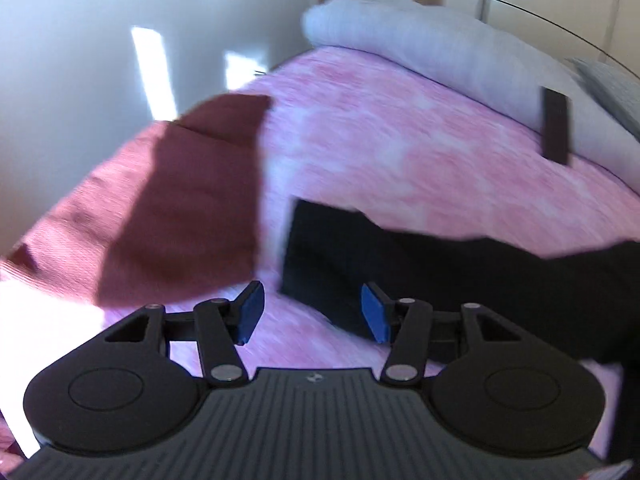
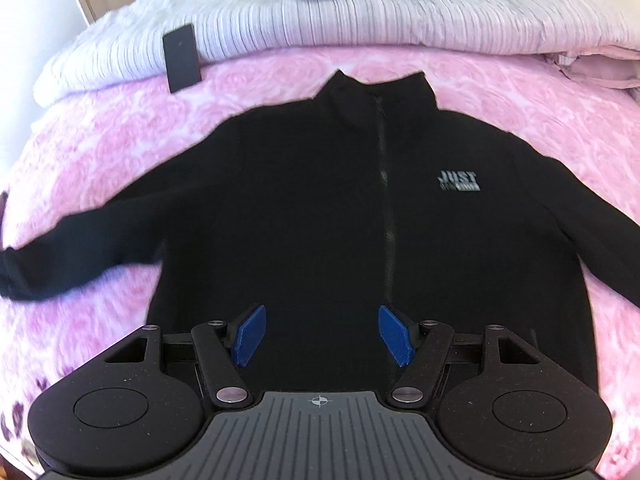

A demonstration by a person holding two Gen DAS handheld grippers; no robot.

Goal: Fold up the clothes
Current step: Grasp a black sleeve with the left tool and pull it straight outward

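Black zip-front fleece jacket, chest print "JUST", lies flat on pink plush bedspread ahead of right gripper; jaws released, empty. Left gripper: jaws apart, empty.

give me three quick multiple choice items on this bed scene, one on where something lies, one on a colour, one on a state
1. Where does the small dark flat rectangle lie?
A. on the jacket's chest
B. at the edge of the pale folded bedding, left of the collar
C. on the grey pillow

2. What colour is the cover under the black jacket?
A. pink
B. green
C. navy

3. How does the jacket lie?
A. rolled into a ball
B. folded in half
C. spread flat, front up, sleeves out

Answers:
1 B, the right wrist view shows it straddling the bedding's edge.
2 A, pink shows on all sides.
3 C, the zip and chest print face up, and both sleeves reach outward.
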